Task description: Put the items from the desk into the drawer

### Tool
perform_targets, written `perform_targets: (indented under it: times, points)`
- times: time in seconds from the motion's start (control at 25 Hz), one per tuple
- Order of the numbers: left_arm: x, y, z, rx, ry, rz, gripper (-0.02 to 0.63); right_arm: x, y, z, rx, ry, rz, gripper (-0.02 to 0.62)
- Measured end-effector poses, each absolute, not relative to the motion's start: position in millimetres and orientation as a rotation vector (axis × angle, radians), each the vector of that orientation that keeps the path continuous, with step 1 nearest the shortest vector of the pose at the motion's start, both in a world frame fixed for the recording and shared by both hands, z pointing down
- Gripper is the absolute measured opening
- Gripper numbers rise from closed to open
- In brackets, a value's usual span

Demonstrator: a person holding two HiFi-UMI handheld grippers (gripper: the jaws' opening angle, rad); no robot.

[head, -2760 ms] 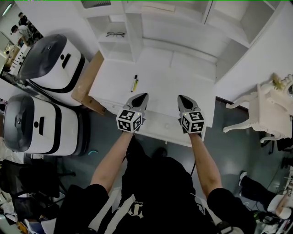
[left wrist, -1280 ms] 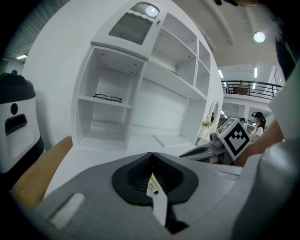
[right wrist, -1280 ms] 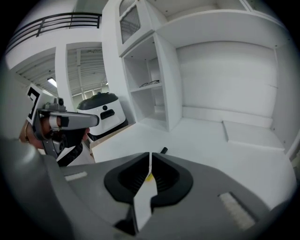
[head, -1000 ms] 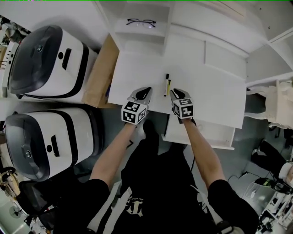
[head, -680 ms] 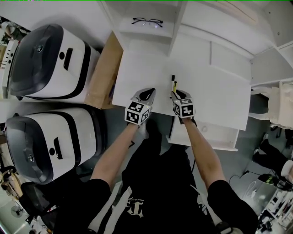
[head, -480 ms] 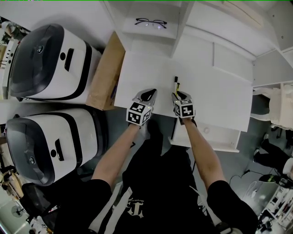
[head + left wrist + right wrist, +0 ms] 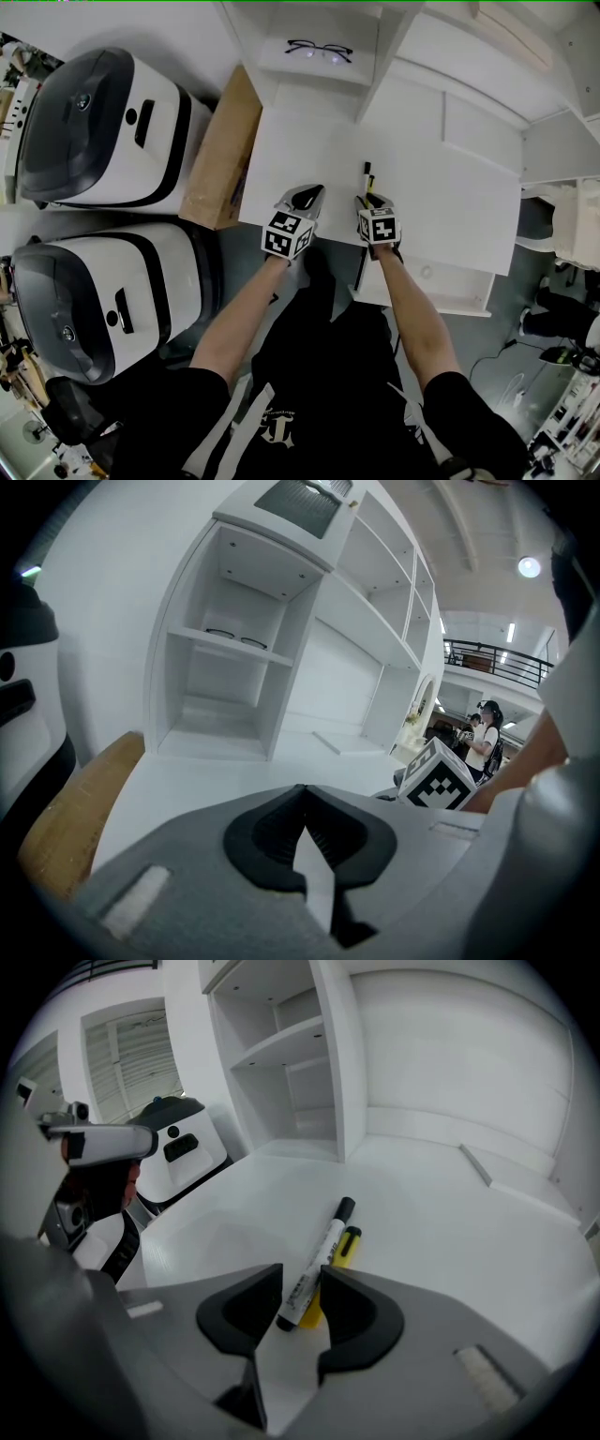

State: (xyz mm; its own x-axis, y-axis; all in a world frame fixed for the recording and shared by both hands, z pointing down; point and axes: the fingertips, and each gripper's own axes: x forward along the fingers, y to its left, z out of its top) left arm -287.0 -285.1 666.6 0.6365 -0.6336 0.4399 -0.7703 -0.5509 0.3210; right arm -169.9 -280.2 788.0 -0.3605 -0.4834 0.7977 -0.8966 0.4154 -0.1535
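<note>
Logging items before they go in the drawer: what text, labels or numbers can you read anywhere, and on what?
No text reads clearly in any view.
Print along the white marker: too blurred to read.
On the yellow marker: no print visible.
Emblem on the black shirt: too small to read.
On the left cube and right cube: black-and-white square patterns only, no words.

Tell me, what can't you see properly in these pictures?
Inside of the drawer: head view, mostly under the desk top.
Print on the white marker: right gripper view, too small, blurred.
Near ends of the white marker and yellow highlighter: head view, under the right gripper, whose jaws have just been opening with the marker between them.
Glasses: left gripper view, too small for detail.
</note>
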Motion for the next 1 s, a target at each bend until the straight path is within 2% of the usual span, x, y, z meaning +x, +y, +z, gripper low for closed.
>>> perform_targets:
  times: [1.0]
  points:
    - [-288.8,-295.4,672.7,2.345,-1.118,0.386,0.0,-190.1,-292.6,786.5,0.998,-2.018,0.606,0.114]
